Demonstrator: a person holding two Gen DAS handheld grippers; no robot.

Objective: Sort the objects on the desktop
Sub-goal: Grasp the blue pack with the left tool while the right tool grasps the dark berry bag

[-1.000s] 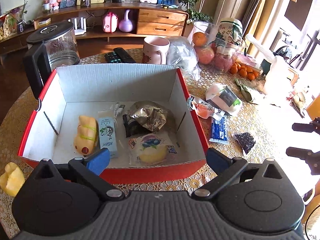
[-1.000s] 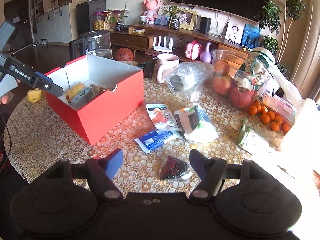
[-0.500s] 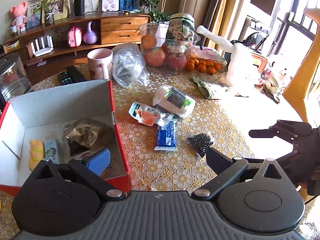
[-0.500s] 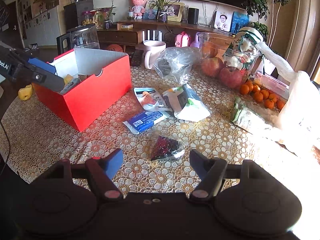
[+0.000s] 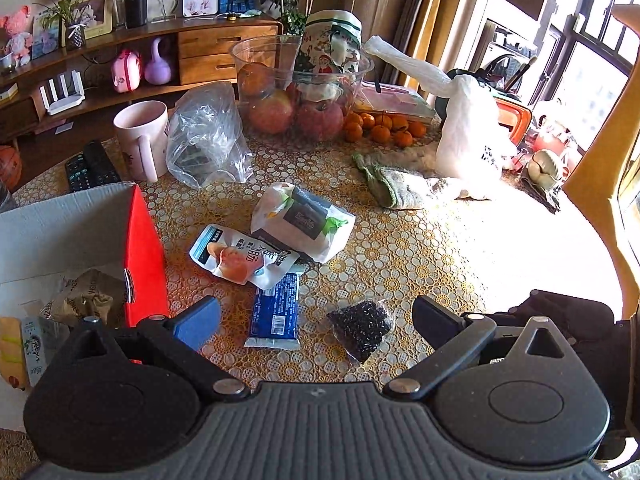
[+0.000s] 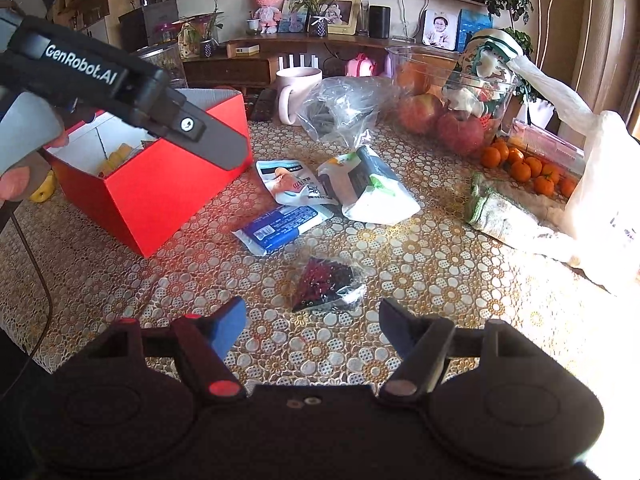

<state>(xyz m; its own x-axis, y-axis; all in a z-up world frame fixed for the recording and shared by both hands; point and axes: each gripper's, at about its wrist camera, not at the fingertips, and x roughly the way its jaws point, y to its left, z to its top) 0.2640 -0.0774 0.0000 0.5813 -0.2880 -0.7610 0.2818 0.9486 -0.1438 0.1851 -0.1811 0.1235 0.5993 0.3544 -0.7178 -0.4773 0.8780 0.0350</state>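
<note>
A red box (image 5: pixel 145 256) (image 6: pixel 160 196) with white inside holds several snacks at the left. On the lace tablecloth beside it lie a white-blue snack pouch (image 5: pixel 240 258) (image 6: pixel 292 184), a blue packet (image 5: pixel 276 312) (image 6: pixel 280 226), a white-green bag (image 5: pixel 306 220) (image 6: pixel 372 188) and a small bag of dark beans (image 5: pixel 362 326) (image 6: pixel 326 284). My left gripper (image 5: pixel 316 320) is open above the blue packet and the bean bag, holding nothing. My right gripper (image 6: pixel 312 322) is open just short of the bean bag, holding nothing. The left gripper's body (image 6: pixel 120 92) shows over the box in the right wrist view.
A pink mug (image 5: pixel 142 136), a clear plastic bag (image 5: pixel 206 136), remotes (image 5: pixel 90 166), a fruit bowl (image 5: pixel 296 92), small oranges (image 5: pixel 380 128), a green cloth (image 5: pixel 396 184) and a white plastic bag (image 5: pixel 468 140) crowd the far side. A yellow toy (image 6: pixel 44 190) lies left of the box.
My left gripper swung right from over the box to the packets on the cloth. My right gripper sank a little toward the bean bag. Both stayed open.
</note>
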